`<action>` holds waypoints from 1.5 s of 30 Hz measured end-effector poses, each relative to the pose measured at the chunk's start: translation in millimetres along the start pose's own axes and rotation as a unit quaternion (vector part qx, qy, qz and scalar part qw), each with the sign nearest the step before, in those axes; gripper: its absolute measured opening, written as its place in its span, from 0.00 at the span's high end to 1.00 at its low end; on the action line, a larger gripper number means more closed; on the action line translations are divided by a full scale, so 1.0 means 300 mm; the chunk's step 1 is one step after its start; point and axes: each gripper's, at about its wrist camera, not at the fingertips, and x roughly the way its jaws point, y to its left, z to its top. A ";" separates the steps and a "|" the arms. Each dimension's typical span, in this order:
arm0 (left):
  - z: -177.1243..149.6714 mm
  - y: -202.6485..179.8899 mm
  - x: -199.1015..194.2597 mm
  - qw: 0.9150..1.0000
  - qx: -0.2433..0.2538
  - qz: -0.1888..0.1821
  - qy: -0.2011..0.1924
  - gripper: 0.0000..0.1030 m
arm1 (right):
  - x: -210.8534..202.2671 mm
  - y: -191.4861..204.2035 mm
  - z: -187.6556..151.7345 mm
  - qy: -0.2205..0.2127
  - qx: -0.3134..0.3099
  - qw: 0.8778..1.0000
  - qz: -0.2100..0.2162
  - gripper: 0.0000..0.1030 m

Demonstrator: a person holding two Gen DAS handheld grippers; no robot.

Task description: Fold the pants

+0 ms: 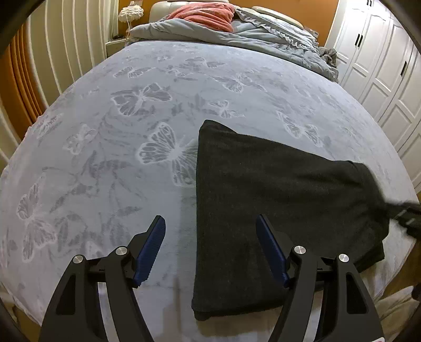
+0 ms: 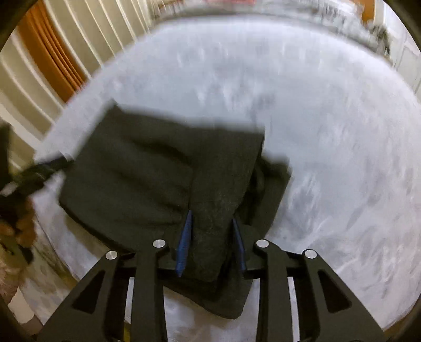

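Observation:
Dark charcoal pants lie folded into a thick rectangle on the bed's near right part. My left gripper hovers open over their left edge, one blue pad above the sheet, the other above the cloth, nothing between them. At the pants' right end is a blurred view of the right gripper. In the right wrist view, my right gripper is shut on a bunched fold of the pants, with cloth filling the gap between the blue pads. The left gripper shows as a dark blur at the far left.
The pale blue butterfly-print sheet covers the bed. A bunched grey duvet and a red pillow lie at the head. White wardrobe doors stand to the right, curtains to the left.

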 end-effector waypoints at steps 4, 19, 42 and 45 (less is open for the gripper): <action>0.001 -0.012 0.014 1.000 0.005 0.012 0.001 0.34 | -0.078 -0.008 0.042 -0.063 0.030 0.997 0.026 0.71; -0.019 -0.041 0.004 0.999 0.032 0.011 0.000 0.30 | 0.039 -0.094 0.095 -0.021 0.104 0.994 0.030 0.67; 0.067 0.297 -0.150 0.985 -0.158 -0.049 -0.047 0.25 | -0.238 0.204 0.199 -0.084 0.069 0.971 0.215 0.92; 0.063 0.376 -0.179 0.978 -0.195 -0.048 -0.056 0.25 | -0.386 0.250 0.260 -0.132 0.064 0.961 0.235 0.92</action>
